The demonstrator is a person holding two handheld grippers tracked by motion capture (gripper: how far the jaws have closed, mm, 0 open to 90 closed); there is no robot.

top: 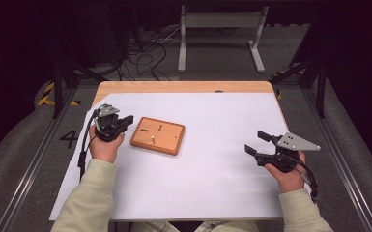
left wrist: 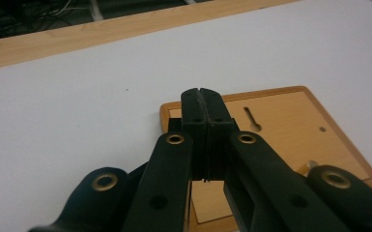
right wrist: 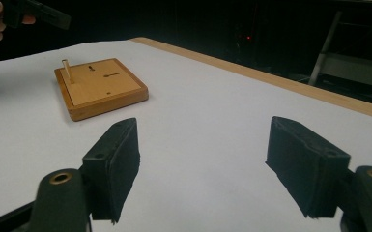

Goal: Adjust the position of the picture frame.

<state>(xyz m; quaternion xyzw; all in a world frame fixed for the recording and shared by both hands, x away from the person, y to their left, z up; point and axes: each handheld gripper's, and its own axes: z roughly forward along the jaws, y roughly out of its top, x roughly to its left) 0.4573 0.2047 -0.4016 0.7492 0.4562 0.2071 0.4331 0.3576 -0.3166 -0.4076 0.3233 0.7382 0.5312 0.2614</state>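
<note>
A small wooden board point(top: 157, 135) lies flat on the white sheet, left of the table's middle. It has dark slots and a short pale peg point(top: 152, 139) standing upright in it. My left gripper point(top: 124, 121) hovers just beyond the board's left edge, pointing right toward it. In the left gripper view its jaws point(left wrist: 204, 104) are pressed flat together with nothing between them, over the board's point(left wrist: 280, 125) near corner. My right gripper point(top: 255, 142) is held far to the right above bare sheet. It stands open and empty point(right wrist: 205, 145), and the board point(right wrist: 101, 87) and peg point(right wrist: 67, 71) lie well ahead of it.
The white sheet point(top: 212, 164) covers most of the wooden table point(top: 183, 87), whose far edge shows as a bare strip. Beyond the table are floor cables point(top: 145, 55) and a grey metal stand point(top: 220, 29). Wide open sheet lies between the board and the right gripper.
</note>
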